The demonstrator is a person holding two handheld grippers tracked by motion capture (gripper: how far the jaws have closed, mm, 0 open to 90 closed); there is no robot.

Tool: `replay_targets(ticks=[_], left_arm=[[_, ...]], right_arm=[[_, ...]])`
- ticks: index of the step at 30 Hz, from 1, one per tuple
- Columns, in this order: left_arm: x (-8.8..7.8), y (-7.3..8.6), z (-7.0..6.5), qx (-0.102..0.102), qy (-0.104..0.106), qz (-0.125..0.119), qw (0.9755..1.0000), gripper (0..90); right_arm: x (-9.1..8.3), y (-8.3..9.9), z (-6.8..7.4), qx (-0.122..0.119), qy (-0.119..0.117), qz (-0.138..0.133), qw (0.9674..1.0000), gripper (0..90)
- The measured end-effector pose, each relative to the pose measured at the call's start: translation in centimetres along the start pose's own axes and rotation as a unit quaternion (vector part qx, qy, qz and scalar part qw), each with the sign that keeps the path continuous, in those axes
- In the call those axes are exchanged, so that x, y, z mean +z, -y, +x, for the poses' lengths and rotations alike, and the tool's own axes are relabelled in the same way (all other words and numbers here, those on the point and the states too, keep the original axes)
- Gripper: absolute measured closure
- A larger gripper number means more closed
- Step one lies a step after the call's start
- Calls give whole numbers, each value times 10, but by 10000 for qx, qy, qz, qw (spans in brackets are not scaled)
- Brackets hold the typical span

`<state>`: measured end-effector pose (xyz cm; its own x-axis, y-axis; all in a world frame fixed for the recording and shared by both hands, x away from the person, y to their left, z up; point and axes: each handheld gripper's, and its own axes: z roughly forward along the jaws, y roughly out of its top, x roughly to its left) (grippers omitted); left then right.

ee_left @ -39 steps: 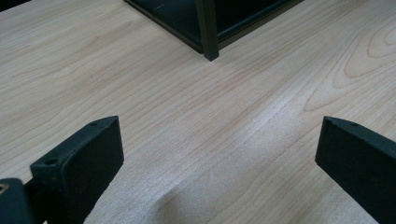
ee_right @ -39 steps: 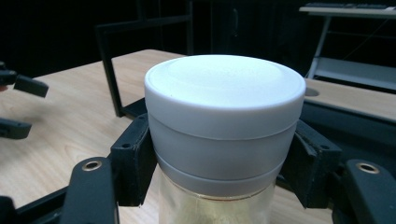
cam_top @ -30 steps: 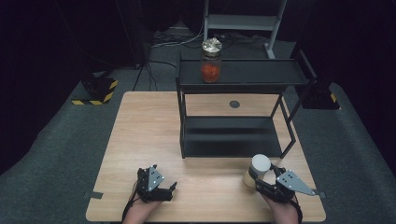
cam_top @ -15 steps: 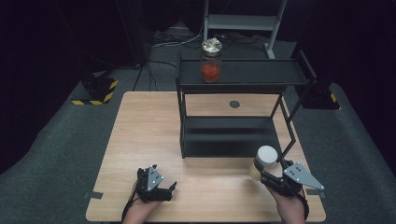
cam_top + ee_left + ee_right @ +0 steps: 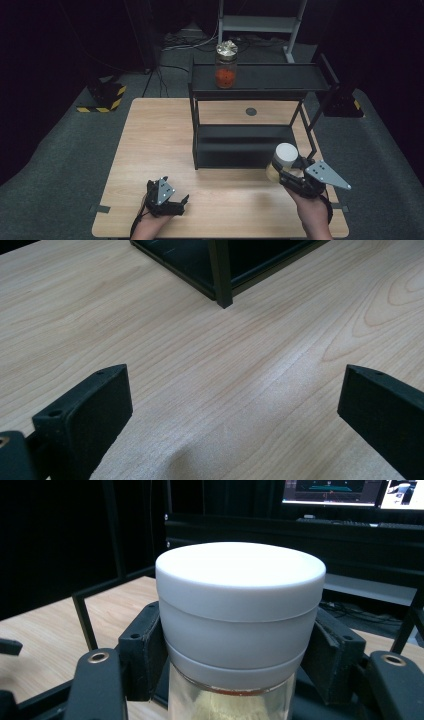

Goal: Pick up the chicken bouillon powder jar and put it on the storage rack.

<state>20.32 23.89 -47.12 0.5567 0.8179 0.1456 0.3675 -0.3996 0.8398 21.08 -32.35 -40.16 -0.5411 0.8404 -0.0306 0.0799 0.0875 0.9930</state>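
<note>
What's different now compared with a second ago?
The right tool, shut on the white-lidded jar, has carried it a little rightward and forward, toward the black shelf's front right leg. The left tool stays open and resting near the table's front edge, and the jar with red contents stays on the top shelf.

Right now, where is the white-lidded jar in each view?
High view: white-lidded jar lower right, clamped in the right hand-held gripper, in front of the black shelf rack.
Left gripper view: not in it.
Right gripper view: centre, lid between the jaws.
Shared landmark: the rack.
</note>
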Motion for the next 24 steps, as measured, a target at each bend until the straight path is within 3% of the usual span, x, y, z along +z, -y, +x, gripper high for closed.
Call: replay_targets(ticks=[5, 10, 18, 24], left_arm=[[0, 0, 2, -20, 35, -5, 10000, 13], [-1, 2, 7, -201, 94, -49, 9997, 13], [0, 1, 6, -87, 124, -29, 9999, 13], [0, 2, 8, -115, 167, -41, 9998, 13]], right_arm=[[5, -10, -1, 12, -13, -54, 10000, 339], [9, -18, -3, 41, -18, -92, 9999, 339], [15, -30, -5, 24, 8, -150, 9999, 339], [18, -43, -7, 40, 35, -230, 9997, 339]])
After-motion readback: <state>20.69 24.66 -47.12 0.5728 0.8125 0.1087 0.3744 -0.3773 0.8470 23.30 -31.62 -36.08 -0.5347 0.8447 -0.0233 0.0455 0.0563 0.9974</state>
